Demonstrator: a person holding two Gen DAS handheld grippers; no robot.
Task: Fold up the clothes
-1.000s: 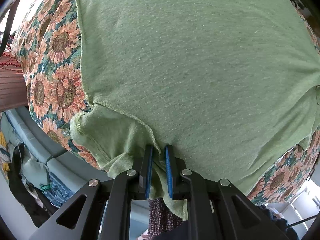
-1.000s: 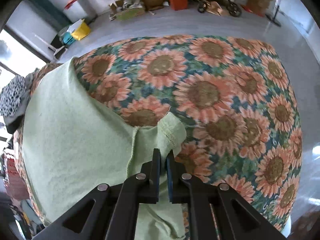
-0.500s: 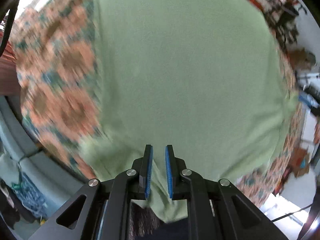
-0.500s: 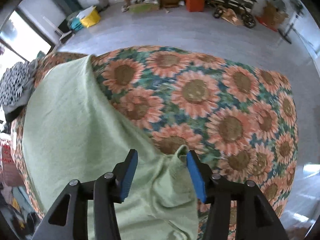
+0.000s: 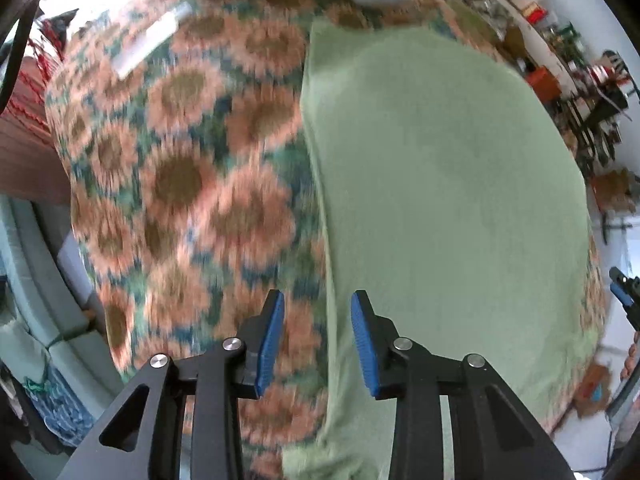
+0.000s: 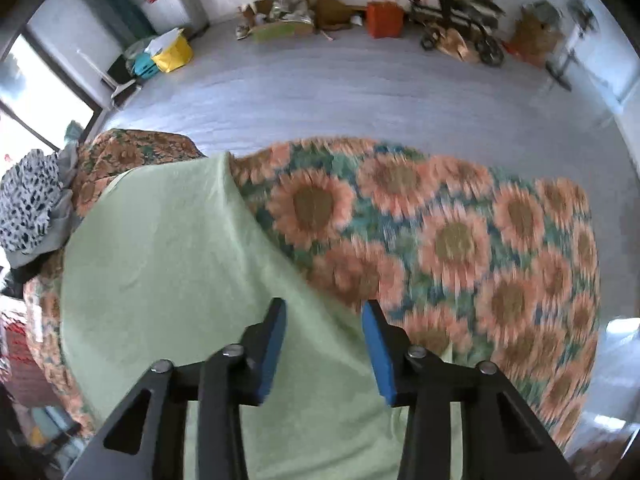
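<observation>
A light green garment (image 5: 440, 200) lies flat on a sunflower-print cloth (image 5: 180, 180), with its sleeves no longer sticking out at the sides. My left gripper (image 5: 317, 300) hangs above the garment's long left edge. Its jaws are opening and nothing is gripped between the blue pads. In the right wrist view the garment (image 6: 160, 260) fills the lower left. My right gripper (image 6: 325, 308) hovers over the garment's right edge beside the sunflower cloth (image 6: 460, 240). Its jaws are closing but still apart, with no fabric pinched. The view is motion-blurred.
A black-and-white spotted cloth pile (image 6: 28, 204) sits at the table's far left corner. Beyond the table lies grey floor (image 6: 340, 92), with a yellow bag (image 6: 174, 54), an orange box (image 6: 384, 20) and clutter along the far wall. Pale cushions (image 5: 24, 280) lie left of the table.
Both grippers let go of the green sleeves and rose. The left gripper swung over to the garment's long edge. The right opened wide, then narrowed a little.
</observation>
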